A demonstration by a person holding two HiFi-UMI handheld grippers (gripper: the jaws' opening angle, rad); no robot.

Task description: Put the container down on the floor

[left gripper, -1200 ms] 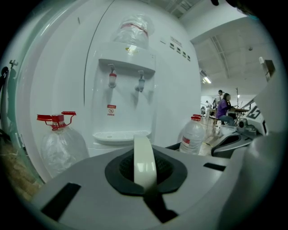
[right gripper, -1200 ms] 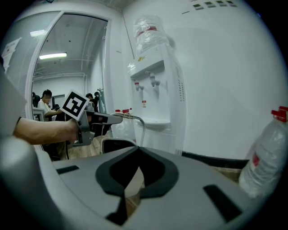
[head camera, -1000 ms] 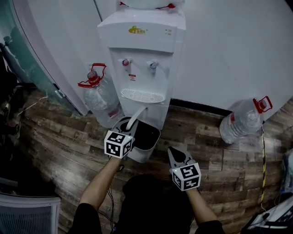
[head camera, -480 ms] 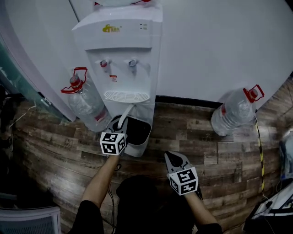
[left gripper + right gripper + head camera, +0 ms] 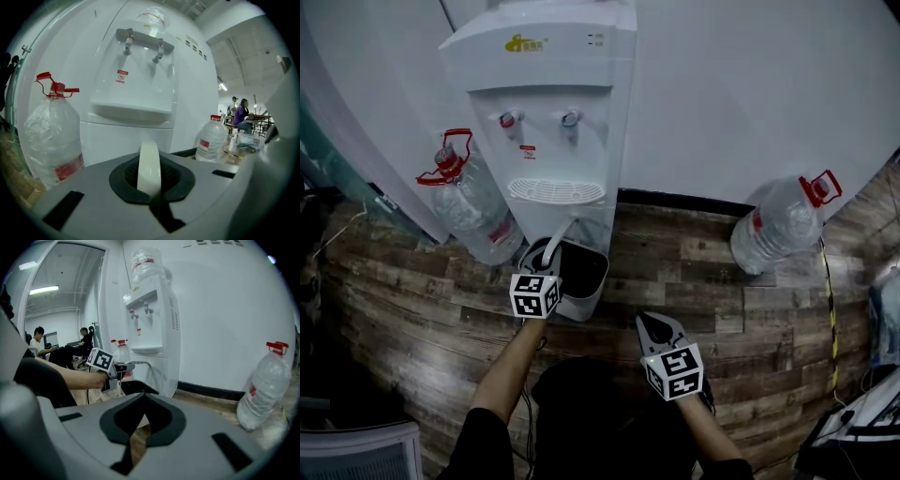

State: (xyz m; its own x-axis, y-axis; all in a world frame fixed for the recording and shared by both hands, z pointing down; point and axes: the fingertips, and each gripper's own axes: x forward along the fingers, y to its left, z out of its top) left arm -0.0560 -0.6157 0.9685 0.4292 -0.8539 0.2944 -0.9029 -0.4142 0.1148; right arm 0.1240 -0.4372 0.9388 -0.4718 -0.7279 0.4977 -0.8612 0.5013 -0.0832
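Your left gripper [image 5: 542,261] clamped on the handle [image 5: 149,168] of the white container [image 5: 586,292], water dispenser [image 5: 546,112] at twelve o'clock, right gripper [image 5: 657,327] pinched together, empty.

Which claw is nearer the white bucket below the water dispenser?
Left. The left claw is shut on the handle of the white bucket; the right claw hangs empty to its right, apart.

Likely office: water dispenser [image 5: 553,122] (desk workers [image 5: 241,112] beyond).

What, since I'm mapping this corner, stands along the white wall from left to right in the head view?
left water bottle → water dispenser → right water bottle
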